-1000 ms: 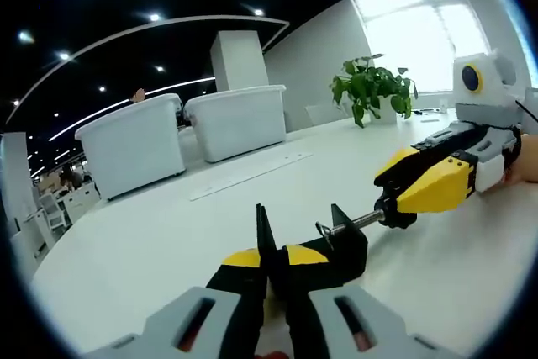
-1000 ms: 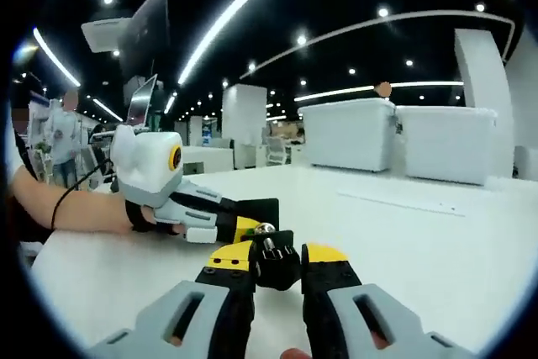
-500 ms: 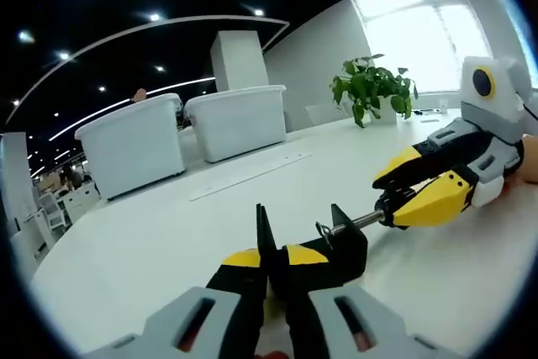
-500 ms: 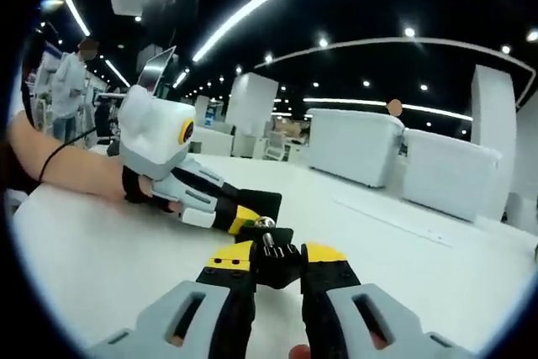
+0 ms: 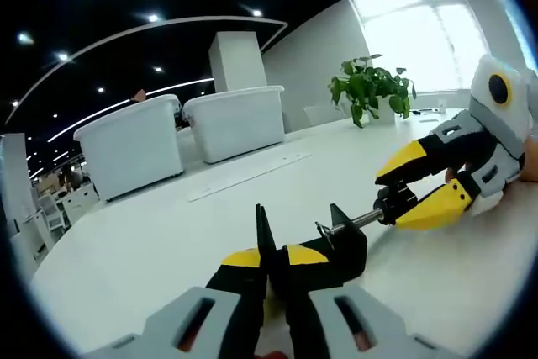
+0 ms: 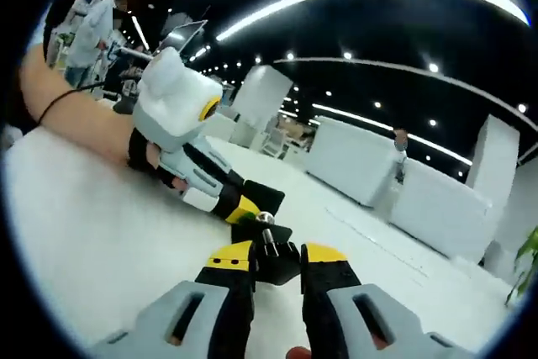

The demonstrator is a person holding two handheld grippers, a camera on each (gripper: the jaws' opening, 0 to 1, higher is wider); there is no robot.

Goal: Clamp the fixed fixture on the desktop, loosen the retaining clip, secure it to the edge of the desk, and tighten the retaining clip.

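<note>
A black clamp fixture (image 5: 340,245) stands on the white table (image 5: 151,241), and my left gripper (image 5: 276,258) is shut on its body. Its metal screw (image 5: 357,221) runs off to the right into a black knob (image 5: 393,205), where my right gripper (image 5: 397,197) is shut, rolled so one yellow jaw sits above and one below. In the right gripper view, the right gripper (image 6: 277,254) holds that knob (image 6: 274,245) between its jaws, with the screw tip (image 6: 266,219) just beyond. Past it the left gripper (image 6: 239,206) grips the fixture, held by a person's hand.
Two white lidded bins (image 5: 130,145) (image 5: 235,119) stand at the back of the table, with a long flat strip (image 5: 248,174) in front of them. A potted plant (image 5: 370,90) sits at the far right. The person's forearm (image 6: 76,115) rests on the table.
My right gripper has rolled around the screw's axis while staying shut on the knob, and its view has tilted with it. The left gripper and the fixture have stayed put.
</note>
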